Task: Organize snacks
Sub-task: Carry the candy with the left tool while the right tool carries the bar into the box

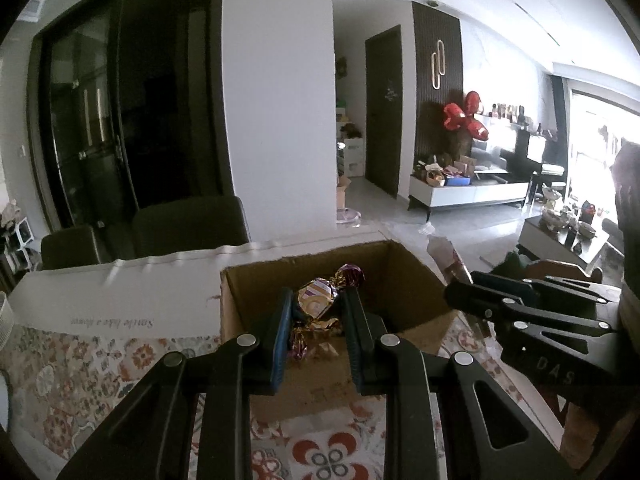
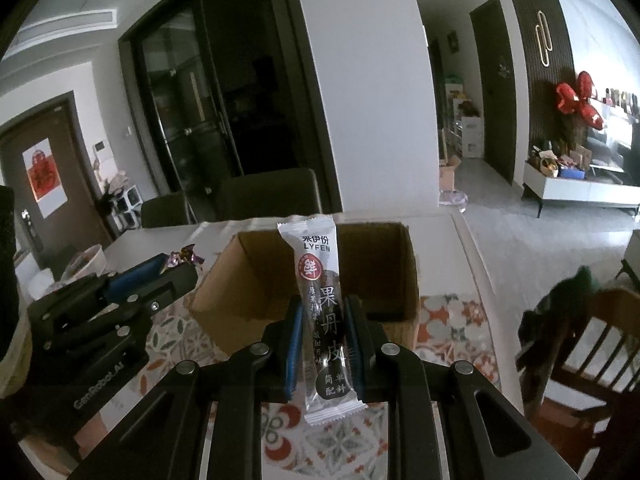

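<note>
Left tongs [image 1: 316,308] are clamped on a foil-wrapped candy [image 1: 318,300], gold and purple with twisted ends, held just above the open cardboard box [image 1: 404,280]; the wrapper's lower twist hangs between the blue-lined pads toward 6 o'clock. Right tongs [image 2: 322,320] pinch a long snack stick [image 2: 322,312] in a clear-and-white wrapper printed with "LYFEN" and Chinese characters. The stick stands nearly upright, its white sealed top at 12 o'clock reaching in front of the box's far wall, its bottom seal sticking out below the pads at 6 o'clock. In the right wrist view the box sits straight ahead on the patterned cloth [image 2: 452,320] covering the tabletop [image 2: 160,240], with the left tongs and their candy at 9 o'clock of it. In the left wrist view the right tongs enter at 3 o'clock, beside the box's right wall.
</note>
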